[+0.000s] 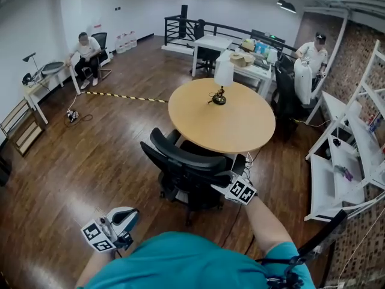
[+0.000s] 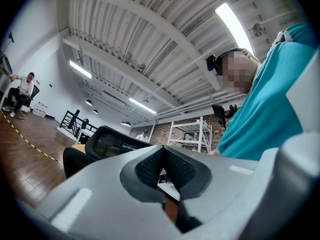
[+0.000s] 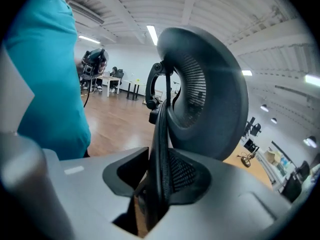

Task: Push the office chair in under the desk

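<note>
- Right hand-held gripper (image 3: 160, 171) first: its jaws stand narrowly apart with the thin backrest rim (image 3: 161, 149) between them. The rim lies against one pad and I can see a dark gap on the other side, so I don't call that a firm clamp.
- Just above that rim looms the headrest (image 3: 210, 99), which fills most of the right gripper view.
- From the head view, that hand-held gripper (image 1: 233, 176) sits at the right end of the chair (image 1: 186, 167) back, arm stretched forward.
- Left hand-held gripper (image 2: 163, 156): pads together, nothing between them. It hangs low by my body (image 1: 123, 218), well apart from the chair.
- Further out, the chair stands right at the near edge of the round counter (image 1: 240, 119), its back facing me.
- Progress, as I judge it: the chair is lined up and close in, and the seat seems to reach beneath the counter top. How deep it goes I cannot tell, because the back hides it.
- What's left, I reckon: at most a short final shove to bring the back up to the counter edge, then pull the right hand-held gripper off the rim.
</note>
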Available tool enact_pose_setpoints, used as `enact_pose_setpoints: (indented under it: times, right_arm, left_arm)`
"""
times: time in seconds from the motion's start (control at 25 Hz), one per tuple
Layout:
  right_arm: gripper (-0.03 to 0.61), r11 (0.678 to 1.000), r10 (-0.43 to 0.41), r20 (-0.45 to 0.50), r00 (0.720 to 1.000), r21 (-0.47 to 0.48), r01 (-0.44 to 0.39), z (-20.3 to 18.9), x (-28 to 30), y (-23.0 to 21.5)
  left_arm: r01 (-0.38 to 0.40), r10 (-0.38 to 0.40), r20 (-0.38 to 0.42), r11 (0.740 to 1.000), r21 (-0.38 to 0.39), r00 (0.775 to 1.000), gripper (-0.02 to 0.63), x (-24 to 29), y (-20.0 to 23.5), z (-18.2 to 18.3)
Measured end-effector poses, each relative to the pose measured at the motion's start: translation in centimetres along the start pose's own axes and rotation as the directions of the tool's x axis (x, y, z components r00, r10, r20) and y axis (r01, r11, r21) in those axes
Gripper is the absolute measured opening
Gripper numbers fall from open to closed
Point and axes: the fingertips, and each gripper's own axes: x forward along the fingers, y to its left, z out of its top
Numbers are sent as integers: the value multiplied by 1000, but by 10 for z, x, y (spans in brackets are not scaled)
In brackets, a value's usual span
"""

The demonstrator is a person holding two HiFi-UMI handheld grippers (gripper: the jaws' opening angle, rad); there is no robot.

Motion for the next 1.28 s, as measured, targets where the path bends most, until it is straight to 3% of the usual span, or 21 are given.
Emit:
enact_pose_setpoints:
  times: [0.24,0.4,0.56,0.76,0.88,0.96,1.04,1.16,1.28]
  right_arm:
    - [322,993,-65,-14,998,-99,63,4,-7,26]
    - [322,995,-95,133,987,-9,97,11,-38,18]
    - [266,996,-57,234,971,82,39,36,-89,2]
    - [154,982,-31,362,932,183,-39,74,-127,67]
    - [5,940,-91,469,878,331,-79,90,-135,109]
    - [3,906,-131,489,863,412,-96,100,-136,139]
    - [1,890,-147,480,865,446,-96,113,-132,175]
    - [0,900,-113,458,882,422,-104,148,-125,239]
    - [0,932,56,377,924,313,-184,194,-105,337]
  left_arm:
    - [-5,5,-6,1000,-14,1000,20,5,-29,-7]
    - [-21,21,-21,999,-25,1000,20,10,-59,-27]
    - [-49,48,-41,999,-20,998,20,12,-81,-32]
    - [-71,71,-23,997,-4,997,20,-19,-110,-13]
    - [-63,63,-7,998,-1,998,20,-48,-123,-3]
    - [-46,46,5,999,-2,999,20,-70,-134,7]
    - [-24,24,4,1000,-2,1000,20,-98,-151,19]
    - [0,0,-10,1000,-9,1000,20,-149,-176,39]
    - [9,-9,-10,1000,-15,1000,20,-201,-193,56]
